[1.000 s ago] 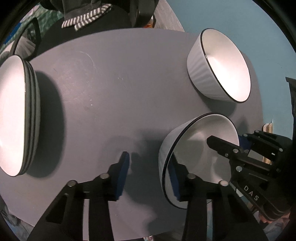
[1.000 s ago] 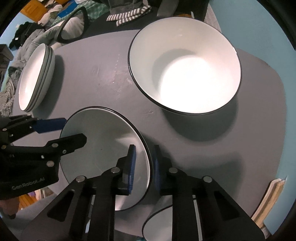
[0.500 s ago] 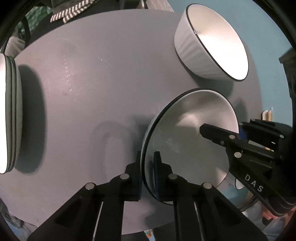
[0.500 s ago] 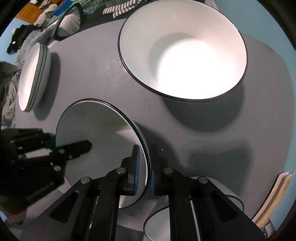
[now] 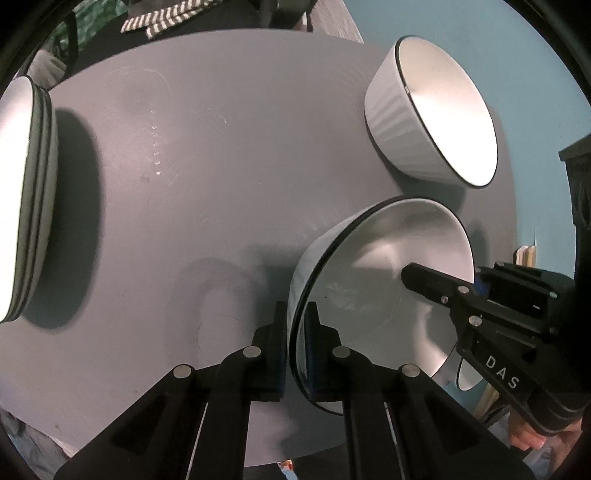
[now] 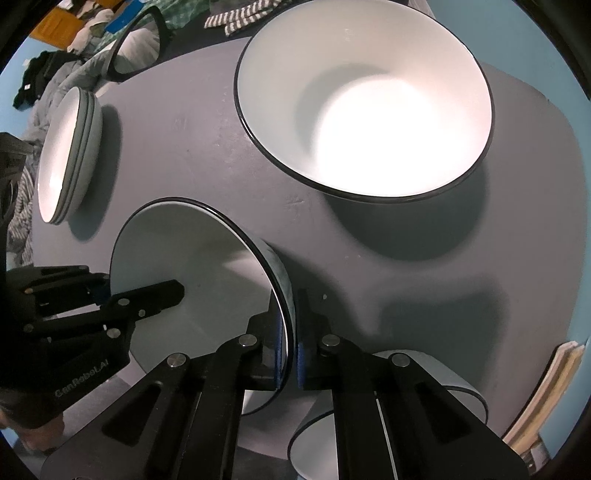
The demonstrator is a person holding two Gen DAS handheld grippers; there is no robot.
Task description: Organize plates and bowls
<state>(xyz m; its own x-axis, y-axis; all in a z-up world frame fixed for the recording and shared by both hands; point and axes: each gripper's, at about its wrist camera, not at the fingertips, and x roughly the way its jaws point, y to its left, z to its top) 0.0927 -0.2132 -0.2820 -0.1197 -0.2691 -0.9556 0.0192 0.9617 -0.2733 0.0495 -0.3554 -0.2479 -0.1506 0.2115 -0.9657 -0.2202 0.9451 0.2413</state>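
Observation:
A white bowl with a black rim (image 5: 388,280) (image 6: 192,266) is held between both grippers, lifted above the grey round table (image 5: 221,166). My left gripper (image 5: 295,332) is shut on its near rim. My right gripper (image 6: 290,332) is shut on the opposite rim; it also shows at the right of the left wrist view (image 5: 480,295). A second, larger white bowl (image 5: 432,110) (image 6: 365,99) stands on the table beyond. A stack of white plates (image 5: 22,184) (image 6: 66,155) sits at the table's left side.
Another black-rimmed white bowl (image 6: 406,398) lies under my right gripper at the table's near edge. A chair with striped cloth (image 6: 240,18) stands behind the table. A blue wall (image 5: 517,55) is at the right.
My left gripper closed from open onto the bowl's rim, and my right gripper tightened on the other side. The bowl has risen off the table and both views shifted slightly.

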